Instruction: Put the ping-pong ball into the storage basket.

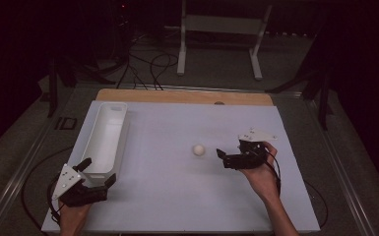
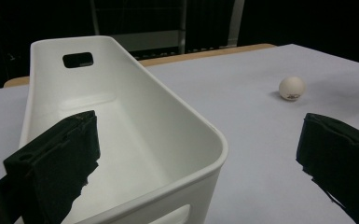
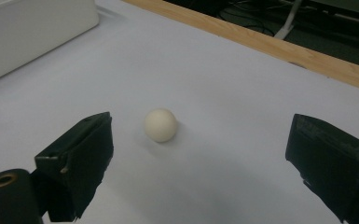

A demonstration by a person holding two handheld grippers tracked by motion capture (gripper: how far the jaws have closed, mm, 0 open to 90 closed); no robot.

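Note:
A small white ball [image 1: 198,149] rests on the white table top, right of centre. My right gripper [image 1: 229,151] is open just to the ball's right, pointing at it. In the right gripper view the ball [image 3: 161,125] lies on the table a short way ahead of the wide-open gripper [image 3: 205,158], nearer the left jaw and touching neither. A long white bin [image 1: 106,137] stands empty along the table's left side. My left gripper [image 1: 98,170] is open at the bin's near end. In the left gripper view the gripper [image 2: 198,154] straddles the bin's near right corner [image 2: 214,140], and the ball [image 2: 292,87] lies far off.
The white table top [image 1: 177,196] has a wooden strip [image 1: 177,96] along its far edge. Beyond it are a dark floor with cables [image 1: 147,69] and a white stand [image 1: 221,29]. The bin's side wall [image 3: 32,28] shows at the upper left of the right gripper view.

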